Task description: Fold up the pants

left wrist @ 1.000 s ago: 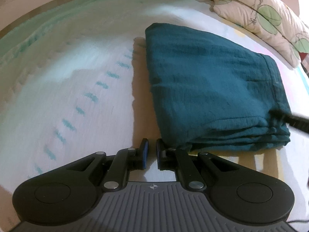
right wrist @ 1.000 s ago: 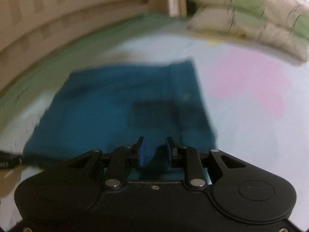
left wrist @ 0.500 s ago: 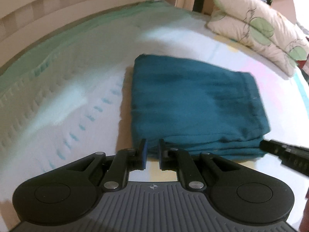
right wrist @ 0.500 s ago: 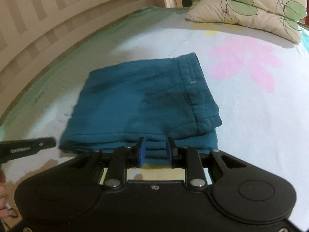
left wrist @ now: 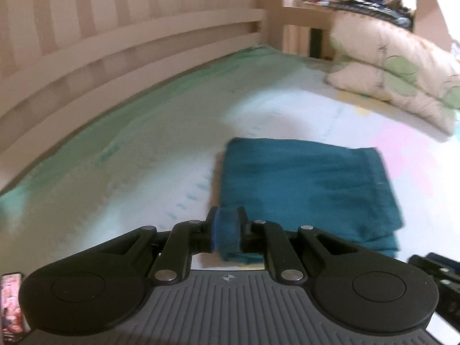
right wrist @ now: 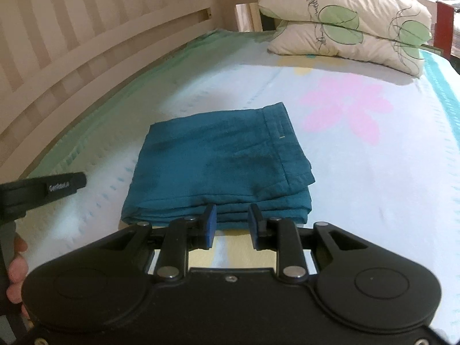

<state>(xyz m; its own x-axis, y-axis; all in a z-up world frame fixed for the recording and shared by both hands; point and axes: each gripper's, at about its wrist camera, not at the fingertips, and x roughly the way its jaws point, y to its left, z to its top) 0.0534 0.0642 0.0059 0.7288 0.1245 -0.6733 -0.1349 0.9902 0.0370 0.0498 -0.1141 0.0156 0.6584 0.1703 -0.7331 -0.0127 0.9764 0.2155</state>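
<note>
The teal pants (right wrist: 221,166) lie folded into a compact stack of layers on the bed sheet (right wrist: 359,172); they also show in the left wrist view (left wrist: 304,184). My right gripper (right wrist: 229,224) is open and empty, just above and in front of the stack's near edge. My left gripper (left wrist: 228,230) is narrowly open and empty, off the near left corner of the stack, which shows between its jaws. The left gripper also shows in the right wrist view (right wrist: 43,188) at the left edge, clear of the pants.
A wooden slatted bed rail (right wrist: 86,43) runs along the left side. Two pillows with green leaf print (right wrist: 345,28) are stacked at the head of the bed, also in the left wrist view (left wrist: 396,77). The sheet has a pink flower print (right wrist: 345,106).
Both grippers have drawn back and lifted away from the folded pants. The pants look smaller and farther in both views. The stack has not moved.
</note>
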